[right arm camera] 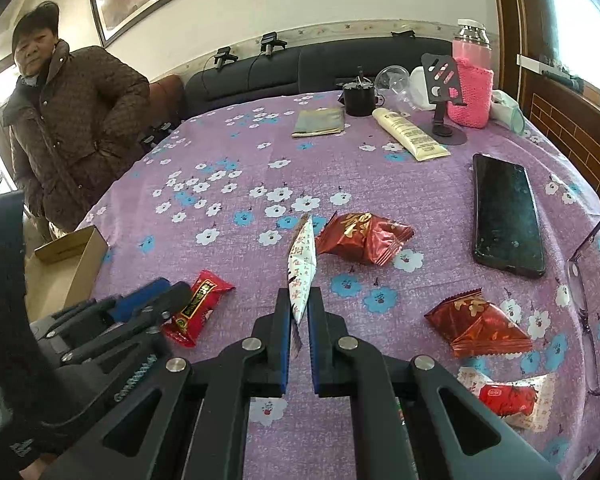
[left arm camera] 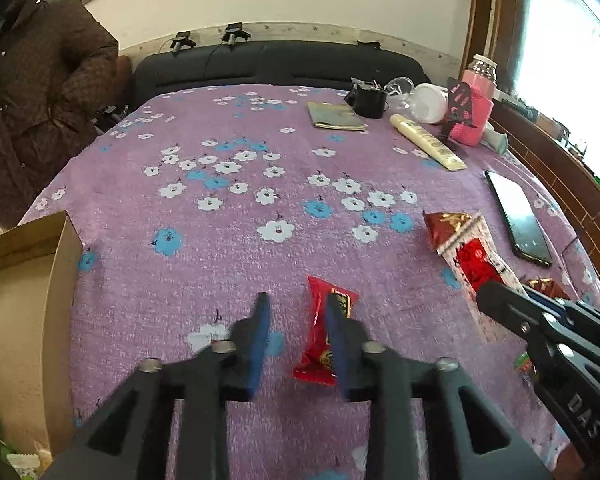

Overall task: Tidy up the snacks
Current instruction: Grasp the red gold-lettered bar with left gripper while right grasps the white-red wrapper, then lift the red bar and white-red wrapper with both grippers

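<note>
We held a two-finger gripper in each hand over the purple flowered tablecloth point(left arm camera: 236, 248). The right gripper point(right arm camera: 299, 316) had its blue-padded fingers point(right arm camera: 285, 344) pinched nearly together on the lower end of a white paper-wrapped snack packet with red lettering point(right arm camera: 302, 264), which stood edge-on in the middle of the right wrist view; in the left wrist view the same packet showed at the right, its red window facing up. The left gripper point(left arm camera: 298, 320) stood partly open, holding nothing: a small red foil snack bar with a dark label point(left arm camera: 327, 332) lay on the cloth under its right-hand finger, not between the pads. The open brown cardboard box point(left arm camera: 28, 280), which we judged to be the place for the snacks, sat at the lower left of the left wrist view. Two crinkled red foil packets point(right arm camera: 364, 240) point(right arm camera: 478, 322) and another white packet with a red window point(right arm camera: 512, 396) lay loose on the right side of the right wrist view, near a black smartphone point(right arm camera: 506, 220). To do this step well, we thought it best to keep the pinch firm, since the grip was only on the wrapper's end, and to carry it clear of the left gripper toward the box before letting go.
</note>
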The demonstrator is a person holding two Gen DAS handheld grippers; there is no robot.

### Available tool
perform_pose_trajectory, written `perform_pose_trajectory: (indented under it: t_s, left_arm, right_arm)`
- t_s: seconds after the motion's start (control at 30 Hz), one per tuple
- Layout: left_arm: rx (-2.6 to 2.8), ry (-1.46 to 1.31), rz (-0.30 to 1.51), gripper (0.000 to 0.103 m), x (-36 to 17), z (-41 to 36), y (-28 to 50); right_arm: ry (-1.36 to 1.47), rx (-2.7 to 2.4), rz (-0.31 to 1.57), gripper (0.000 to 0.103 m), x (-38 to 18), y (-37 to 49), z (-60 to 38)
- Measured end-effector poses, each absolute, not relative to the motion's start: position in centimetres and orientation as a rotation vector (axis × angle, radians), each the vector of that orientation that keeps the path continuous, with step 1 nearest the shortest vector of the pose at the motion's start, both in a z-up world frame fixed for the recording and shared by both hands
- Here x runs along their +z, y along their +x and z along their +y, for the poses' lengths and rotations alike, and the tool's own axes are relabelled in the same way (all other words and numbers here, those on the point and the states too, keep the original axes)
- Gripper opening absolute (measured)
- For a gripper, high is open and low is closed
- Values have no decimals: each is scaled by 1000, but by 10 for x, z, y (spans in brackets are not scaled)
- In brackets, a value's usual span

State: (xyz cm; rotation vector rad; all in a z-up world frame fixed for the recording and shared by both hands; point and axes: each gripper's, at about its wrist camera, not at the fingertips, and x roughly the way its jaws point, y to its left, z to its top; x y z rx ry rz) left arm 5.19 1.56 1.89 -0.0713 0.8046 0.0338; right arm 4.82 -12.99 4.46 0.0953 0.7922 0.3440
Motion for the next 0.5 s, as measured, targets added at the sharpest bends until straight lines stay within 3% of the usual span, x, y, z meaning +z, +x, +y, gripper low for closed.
perform_pose_trajectory:
  t_s: [0.07,0.17,0.5]
  left_arm:
    - [7,-91,805,30,18,17,55]
    - [-18,-64,795,2,19,10,54]
    - [-84,-78,781,2,24,6,46]
  right_arm:
    - [99,347,787,7,46,46,-130]
    - [103,347,782,7,48,45,-130]
    - [142,342,772,7,51,44,-139]
